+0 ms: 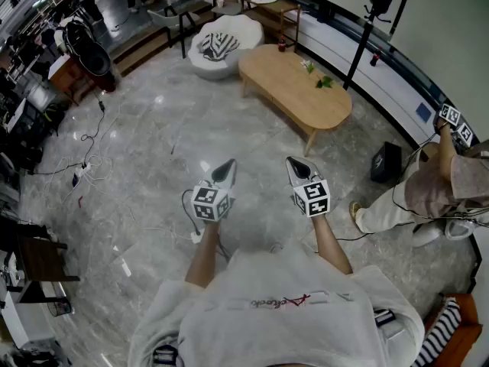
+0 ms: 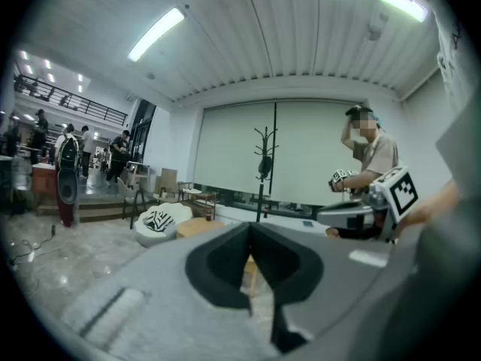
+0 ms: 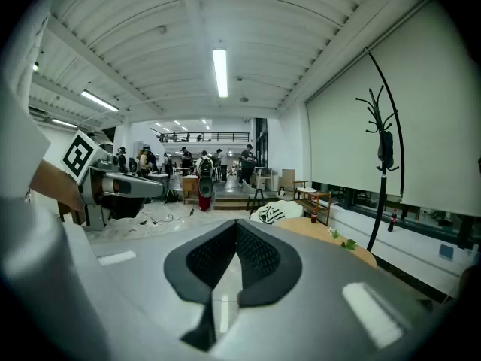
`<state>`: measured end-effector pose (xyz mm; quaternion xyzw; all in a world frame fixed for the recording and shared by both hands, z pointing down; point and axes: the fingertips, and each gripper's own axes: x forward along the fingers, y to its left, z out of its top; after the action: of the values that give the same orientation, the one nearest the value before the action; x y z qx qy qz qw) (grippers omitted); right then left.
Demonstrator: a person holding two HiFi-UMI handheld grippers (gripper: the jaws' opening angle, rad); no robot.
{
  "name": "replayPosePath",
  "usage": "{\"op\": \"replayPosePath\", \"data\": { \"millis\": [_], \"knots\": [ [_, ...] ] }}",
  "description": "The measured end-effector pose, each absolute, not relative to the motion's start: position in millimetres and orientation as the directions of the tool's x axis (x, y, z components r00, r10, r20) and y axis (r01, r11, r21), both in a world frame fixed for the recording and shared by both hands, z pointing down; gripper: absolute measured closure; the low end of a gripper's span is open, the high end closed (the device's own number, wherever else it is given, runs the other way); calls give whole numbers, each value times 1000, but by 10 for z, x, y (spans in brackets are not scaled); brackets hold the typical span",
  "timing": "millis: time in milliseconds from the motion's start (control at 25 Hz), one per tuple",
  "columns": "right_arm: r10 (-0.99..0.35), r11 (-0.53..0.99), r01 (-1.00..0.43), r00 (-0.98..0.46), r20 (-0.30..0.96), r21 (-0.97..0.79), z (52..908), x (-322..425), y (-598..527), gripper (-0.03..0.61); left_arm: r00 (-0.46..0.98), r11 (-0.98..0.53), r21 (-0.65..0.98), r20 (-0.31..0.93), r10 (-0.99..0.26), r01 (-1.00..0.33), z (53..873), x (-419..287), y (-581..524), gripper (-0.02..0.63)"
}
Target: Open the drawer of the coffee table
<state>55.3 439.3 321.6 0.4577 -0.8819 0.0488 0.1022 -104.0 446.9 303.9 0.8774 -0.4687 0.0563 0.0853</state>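
Observation:
The coffee table point(image 1: 294, 86) is a long oval of light wood on thin legs, standing on the marble floor well ahead of me. A small plant and a bottle stand on its top, and no drawer shows from here. My left gripper point(image 1: 228, 167) and right gripper point(image 1: 293, 164) are held side by side in the air, both pointing toward the table and far short of it. Both are shut with nothing between the jaws. In the left gripper view the closed jaws point(image 2: 250, 228) cover most of the table point(image 2: 197, 226). In the right gripper view the jaws point(image 3: 235, 224) are closed, with the table point(image 3: 323, 235) to their right.
A white pouf with a striped cushion point(image 1: 221, 44) sits beyond the table's far end. A black stand point(image 1: 365, 29) rises to the table's right. A black bag point(image 1: 386, 161) and another person point(image 1: 428, 197) are at the right. Cables point(image 1: 88, 170) trail across the floor at left.

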Motion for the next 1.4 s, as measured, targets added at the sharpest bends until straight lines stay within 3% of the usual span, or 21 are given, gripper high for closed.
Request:
{"op": "replayPosePath", "data": {
  "millis": [520,1400],
  "knots": [
    [-806,568,-823,-554,210,11,3134,287,4396,574,570,-563,90,173,-803,-821,2998,-1294,4488,615],
    [-814,565,-823,-544,205,58,3151,-780,4309,574,579,-569,107,163,-799,-816,3076,-2259,4424,615]
  ]
}}
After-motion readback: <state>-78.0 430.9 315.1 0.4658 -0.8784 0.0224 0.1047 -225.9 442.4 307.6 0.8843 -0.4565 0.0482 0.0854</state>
